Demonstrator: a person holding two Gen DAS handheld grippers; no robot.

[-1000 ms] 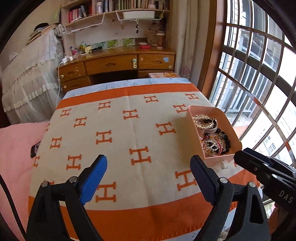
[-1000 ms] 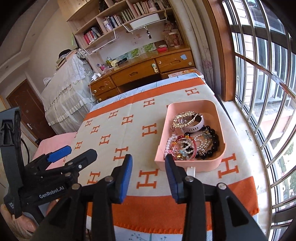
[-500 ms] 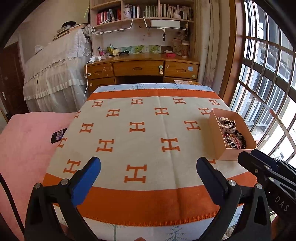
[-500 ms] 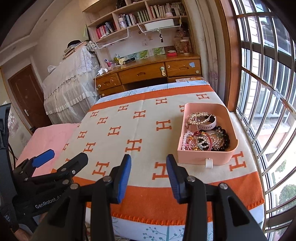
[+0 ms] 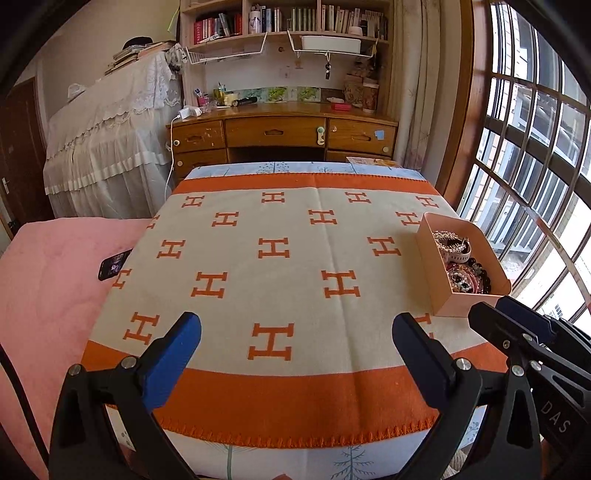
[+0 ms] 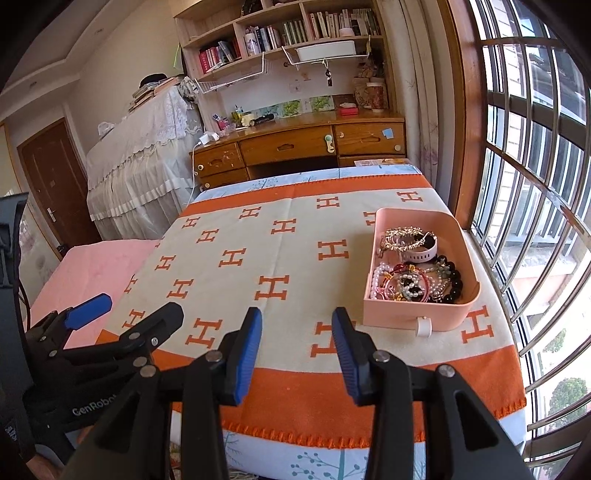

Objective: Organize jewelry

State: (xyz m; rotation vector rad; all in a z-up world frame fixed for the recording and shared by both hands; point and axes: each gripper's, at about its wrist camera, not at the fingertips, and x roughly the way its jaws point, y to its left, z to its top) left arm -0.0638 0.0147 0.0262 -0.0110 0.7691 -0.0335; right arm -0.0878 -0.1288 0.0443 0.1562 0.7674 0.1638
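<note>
the pink tray (image 6: 417, 317) sits on the blanket (image 6: 280, 258) near its right edge, on the window side, and every place below is given from this tray. inside it lies the jewelry (image 6: 413, 280): a gold sparkly piece (image 6: 402, 236) at the tray's far end, a white band (image 6: 421, 254) just nearer than that, then a tangle of pearl strands, pink bangles and black beads filling the near half. a small white knob (image 6: 423, 326) sticks out of the tray's near wall.

the right gripper (image 6: 297, 343) hangs above the blanket's orange border, nearer than the tray and to its left, apart from it. its jaws are partly spread with only blanket showing between the blue pads (image 6: 247, 354); they grasp nothing.

the left gripper (image 5: 295, 354) is well to the left of the tray (image 5: 443, 273), also over the near border. its jaws are released as wide as they go, with nothing between them. in the left wrist view the right gripper's black fingers (image 5: 517, 332) overlap the tray's near corner, though whether they touch it cannot be told.

far to the left of the tray, a dark phone (image 5: 114, 264) lies at the blanket's left edge, on the pink bedding (image 5: 48, 280). beyond the tray's far end, past the blanket, stands a wooden desk (image 6: 295, 147) under bookshelves (image 6: 280, 33).
</note>
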